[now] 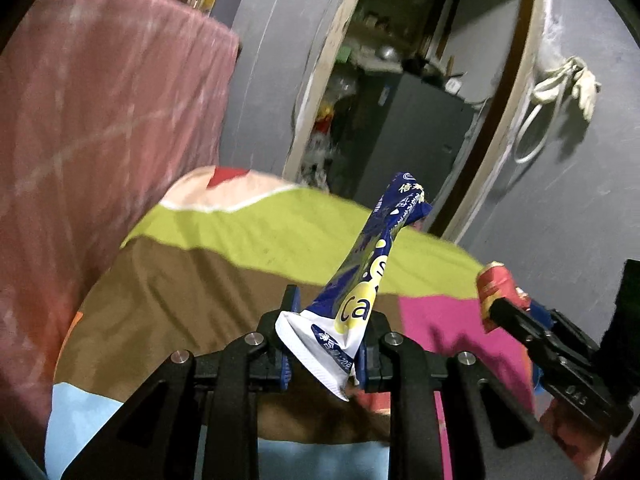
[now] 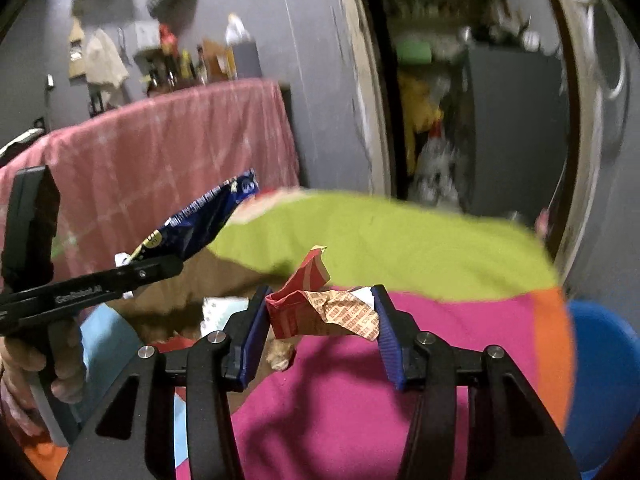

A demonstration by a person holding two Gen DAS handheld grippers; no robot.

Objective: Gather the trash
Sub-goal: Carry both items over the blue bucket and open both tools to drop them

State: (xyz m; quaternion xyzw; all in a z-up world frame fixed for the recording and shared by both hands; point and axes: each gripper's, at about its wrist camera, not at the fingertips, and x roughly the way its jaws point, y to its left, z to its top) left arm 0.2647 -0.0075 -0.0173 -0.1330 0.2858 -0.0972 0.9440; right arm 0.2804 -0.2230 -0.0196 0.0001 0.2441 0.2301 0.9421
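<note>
Two pieces of litter hang above a bed spread with a patchwork cover of green, brown, pink, orange and pale blue cloth (image 1: 248, 240), each pinched in a hand-held black gripper with blue pads. The left gripper (image 1: 325, 344) is clamped nearly closed on the white lower end of a crumpled blue, white and yellow foil snack wrapper (image 1: 360, 280), which stands tilted up and to the right over the cover. The right gripper (image 2: 320, 328) holds a crushed red and tan paper wrapper (image 2: 316, 312) squeezed between its pads at a middling width, clear of the pink patch below. A person's hand (image 2: 44, 376) grips the left tool's handle at the left edge of the right-hand view. A blue plastic tub (image 2: 600, 384) sits just beyond the bed's right side, while a pink cloth (image 1: 100, 120) drapes the furniture behind, beside an open doorway (image 1: 416, 80).
</note>
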